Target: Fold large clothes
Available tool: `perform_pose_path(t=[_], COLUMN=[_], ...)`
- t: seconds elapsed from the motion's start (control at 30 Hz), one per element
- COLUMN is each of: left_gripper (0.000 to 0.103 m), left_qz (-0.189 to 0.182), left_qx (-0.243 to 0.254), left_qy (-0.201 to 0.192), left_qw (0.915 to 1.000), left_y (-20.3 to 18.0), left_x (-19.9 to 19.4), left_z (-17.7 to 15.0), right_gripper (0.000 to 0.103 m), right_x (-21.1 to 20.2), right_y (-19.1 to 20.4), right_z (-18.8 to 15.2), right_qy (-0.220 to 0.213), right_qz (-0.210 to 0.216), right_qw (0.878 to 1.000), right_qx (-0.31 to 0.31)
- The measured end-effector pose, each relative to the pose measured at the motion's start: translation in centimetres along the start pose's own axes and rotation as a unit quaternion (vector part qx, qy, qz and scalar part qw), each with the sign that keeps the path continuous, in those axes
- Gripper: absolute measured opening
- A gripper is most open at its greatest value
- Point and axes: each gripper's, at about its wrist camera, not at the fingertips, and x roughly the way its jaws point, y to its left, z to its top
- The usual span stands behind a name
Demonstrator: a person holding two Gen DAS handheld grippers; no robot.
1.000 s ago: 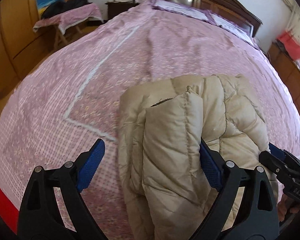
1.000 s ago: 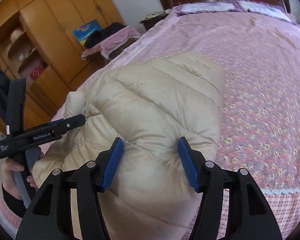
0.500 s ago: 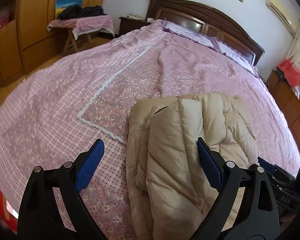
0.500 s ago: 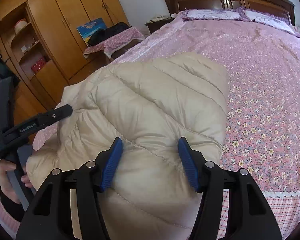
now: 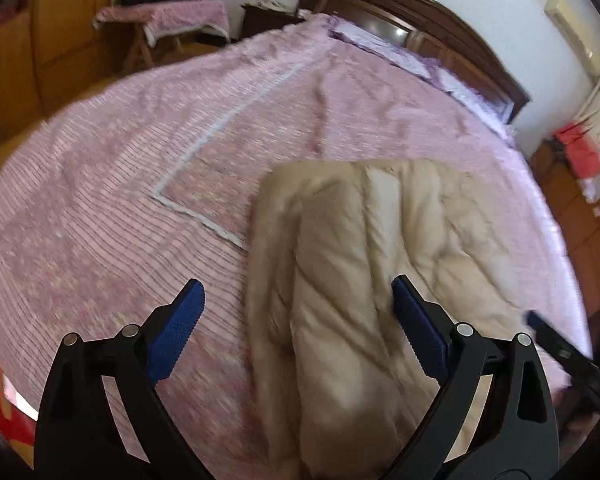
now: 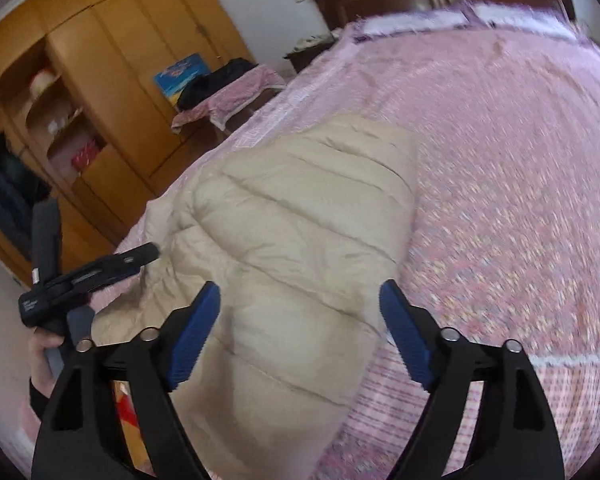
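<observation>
A beige quilted puffer jacket point(image 5: 364, 264) lies folded into a thick bundle on the pink bedspread point(image 5: 140, 168) near the bed's front edge; it also shows in the right wrist view point(image 6: 300, 240). My left gripper point(image 5: 296, 328) is open, its blue pads apart, above the bundle's near end and its left side. My right gripper point(image 6: 300, 332) is open wide above the jacket's near part, holding nothing. The left gripper's body point(image 6: 88, 276) shows at the left of the right wrist view, held by a hand.
A dark wooden headboard point(image 5: 412, 16) and pillows are at the far end of the bed. A wooden wardrobe point(image 6: 112, 92) and a small cloth-covered table point(image 6: 228, 100) stand to the left. Red items point(image 5: 580, 148) sit on furniture to the right.
My right gripper has opened wider and let go of the jacket, which now lies flatter on the bed. Both grippers have pulled back and up; the frames are motion-blurred.
</observation>
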Motion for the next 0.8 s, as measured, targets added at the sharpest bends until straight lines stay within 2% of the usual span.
perform_pose_path(t=[0.1,0.17,0.27,0.4,0.53,0.6,0.73,0.8], left_gripper=[0.093,0.094,0.094,0.094,0.093,0.087,0.077,0.072], left_qz=[-0.041,-0.042,-0.031,-0.064,-0.122,-0.176,-0.226,-0.236], left_qx=[0.0,0.006,0.006,-0.034,-0.063,-0.08,-0.107,-0.108], left_qy=[0.034,0.059,0.068,0.086,0.102,0.112,0.098,0.088], left_qw=[0.9986,0.9974,0.9972,0.9936,0.9852,0.9747,0.9633,0.9618], left_y=[-0.7,-1.5,-1.7,-0.7,0.0,0.3,0.1,-0.5], left_x=[0.2,1.0,2.3,3.5,4.5,5.3,6.0,5.8], left_z=[-0.5,-1.1,-1.9,-2.1,-2.5,-3.0,-3.7,-3.8], right_gripper=[0.084,0.084,0.085,0.088,0.094,0.095,0.085,0.075], right_x=[0.6,1.5,2.5,4.2,6.3,7.0,6.2,5.2], right_y=[-1.9,-2.8,-3.4,-3.7,-3.6,-3.4,-2.6,-2.2], right_z=[-0.3,-0.6,-0.9,-0.7,-0.3,0.0,0.3,0.6], right_qy=[0.025,0.043,0.057,0.076,0.096,0.098,0.077,0.053], right_qz=[0.021,0.036,0.063,0.1,0.131,0.141,0.152,0.152], right_qw=[0.998,0.996,0.992,0.985,0.979,0.977,0.981,0.984], right_qx=[0.045,0.066,0.096,0.117,0.125,0.124,0.094,0.08])
